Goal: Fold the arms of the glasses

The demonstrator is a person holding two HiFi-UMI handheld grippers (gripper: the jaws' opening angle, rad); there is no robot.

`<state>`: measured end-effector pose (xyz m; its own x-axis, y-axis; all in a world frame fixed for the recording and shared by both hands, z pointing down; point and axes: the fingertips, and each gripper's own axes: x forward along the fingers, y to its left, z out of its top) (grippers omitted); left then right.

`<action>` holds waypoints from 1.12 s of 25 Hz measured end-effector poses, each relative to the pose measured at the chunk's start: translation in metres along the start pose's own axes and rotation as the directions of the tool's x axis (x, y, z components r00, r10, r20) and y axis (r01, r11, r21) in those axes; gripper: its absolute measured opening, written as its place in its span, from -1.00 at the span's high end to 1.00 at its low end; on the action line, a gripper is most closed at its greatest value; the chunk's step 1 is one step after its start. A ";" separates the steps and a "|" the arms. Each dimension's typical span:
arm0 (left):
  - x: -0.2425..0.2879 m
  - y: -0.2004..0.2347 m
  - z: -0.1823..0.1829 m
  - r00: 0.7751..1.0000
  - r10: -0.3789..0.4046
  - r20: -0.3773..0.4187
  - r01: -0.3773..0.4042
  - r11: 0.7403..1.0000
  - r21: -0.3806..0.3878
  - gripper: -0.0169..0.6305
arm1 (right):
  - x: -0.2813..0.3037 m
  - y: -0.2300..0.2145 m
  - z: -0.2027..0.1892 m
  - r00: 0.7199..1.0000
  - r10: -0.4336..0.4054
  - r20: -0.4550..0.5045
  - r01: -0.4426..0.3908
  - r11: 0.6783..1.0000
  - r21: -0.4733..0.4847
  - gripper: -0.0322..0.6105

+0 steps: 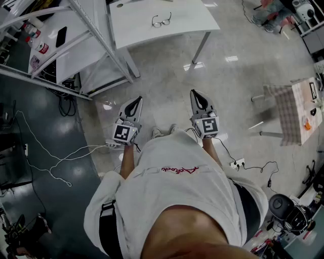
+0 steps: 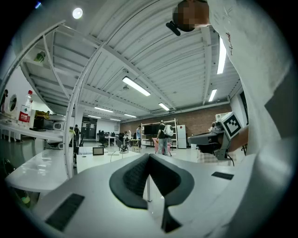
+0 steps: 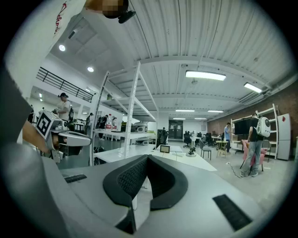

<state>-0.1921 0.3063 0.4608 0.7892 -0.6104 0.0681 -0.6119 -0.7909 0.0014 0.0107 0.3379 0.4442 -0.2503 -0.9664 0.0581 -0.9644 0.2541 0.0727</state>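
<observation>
A pair of dark-rimmed glasses (image 1: 161, 20) lies with its arms spread on a white table (image 1: 187, 15) at the top of the head view. Both grippers are held level, well short of that table, above the floor. My left gripper (image 1: 136, 99) (image 2: 149, 155) is shut with nothing between its jaws. My right gripper (image 1: 195, 93) (image 3: 147, 157) is shut and empty too. Each gripper view shows the other gripper beside it. I cannot make out the glasses in either gripper view.
A white metal shelf rack (image 1: 76, 40) with bottles stands at the left of the table. Cables (image 1: 55, 162) and a power strip (image 1: 237, 163) lie on the floor. A small table with a checked cloth (image 1: 293, 111) stands at the right. People stand far off (image 3: 255, 139).
</observation>
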 end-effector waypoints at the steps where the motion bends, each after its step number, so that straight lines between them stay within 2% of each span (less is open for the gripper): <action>1: 0.000 0.000 0.000 1.000 -0.005 -0.001 0.005 1.000 0.004 0.90 | 0.000 0.002 0.001 1.000 0.003 0.002 -0.003 1.000 -0.007 0.92; 6: 0.002 -0.010 -0.005 1.000 -0.007 -0.022 0.007 1.000 0.011 0.89 | -0.006 0.002 0.000 1.000 0.011 0.007 -0.011 1.000 -0.013 0.92; 20: 0.000 -0.024 0.002 0.999 0.045 0.008 -0.045 0.999 0.008 0.90 | -0.013 -0.007 -0.005 0.998 0.048 0.037 -0.049 0.999 0.015 0.91; 28: 0.006 -0.035 0.005 0.997 0.080 -0.002 -0.080 0.997 0.018 0.89 | -0.013 -0.014 -0.020 0.996 0.090 0.008 -0.090 0.996 0.015 0.91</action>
<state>-0.1653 0.3300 0.4564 0.7375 -0.6717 0.0702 -0.6721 -0.7402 -0.0215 0.0290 0.3474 0.4619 -0.3369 -0.9399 0.0560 -0.9391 0.3398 0.0521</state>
